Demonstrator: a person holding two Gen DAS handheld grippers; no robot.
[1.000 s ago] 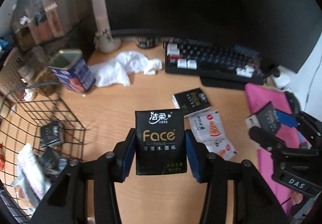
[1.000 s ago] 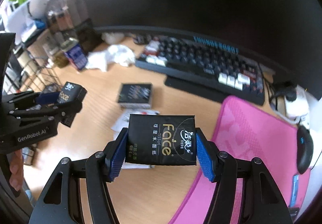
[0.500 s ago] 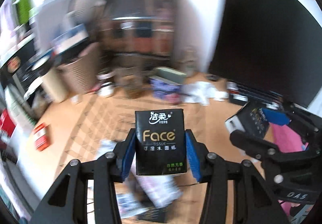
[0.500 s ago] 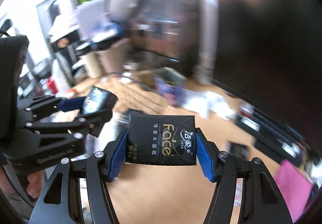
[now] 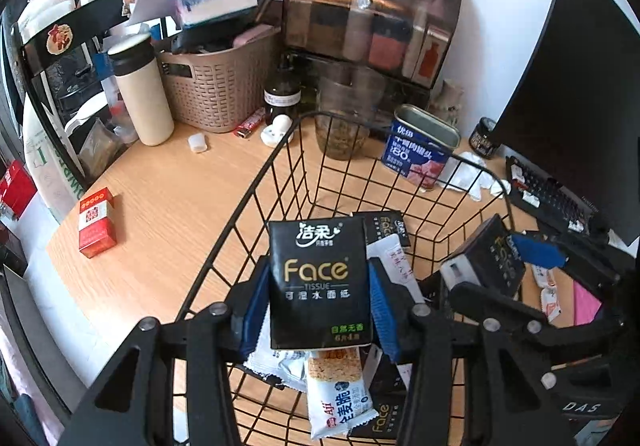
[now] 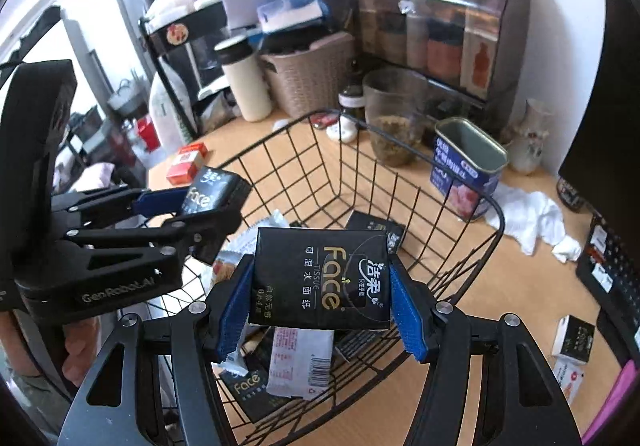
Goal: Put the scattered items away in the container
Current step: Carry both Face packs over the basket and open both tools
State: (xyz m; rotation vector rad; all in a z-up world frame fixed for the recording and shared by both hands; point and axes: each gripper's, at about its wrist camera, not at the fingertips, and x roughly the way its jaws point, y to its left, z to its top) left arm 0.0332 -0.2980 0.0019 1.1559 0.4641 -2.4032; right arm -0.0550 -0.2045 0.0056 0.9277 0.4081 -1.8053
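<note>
Left gripper [image 5: 318, 300] tilted steeply downward over the wire basket [image 5: 256, 197]; its blue pads are clamped on the sides of an upright black tissue pack [image 5: 318, 282], label facing the camera. Right gripper [image 6: 322, 304] also pitched down over the basket, pads clamped on a second black tissue pack [image 6: 320, 278], this one turned sideways so the print reads vertically. Both packs are held in the air above the basket's open top, not touching its contents. In the right wrist view the left gripper enters from the left, with part of the person's hand [image 6: 80, 342] visible below its body.

Basket interior beneath the grippers: a cereal bar wrapper [image 5: 340, 390], a white snack packet [image 6: 300, 360] and more black tissue packs on the wire bottom.

Beyond the basket's far rim, toward the counter's back edge: blue open tin [image 5: 420, 149], glass jar [image 5: 344, 113], crumpled white cloth [image 6: 532, 221]. Left of the basket on the counter [image 5: 168, 205]: red box [image 5: 96, 221]. Farther back: cream flask [image 5: 140, 89] and woven bin [image 5: 216, 81].
</note>
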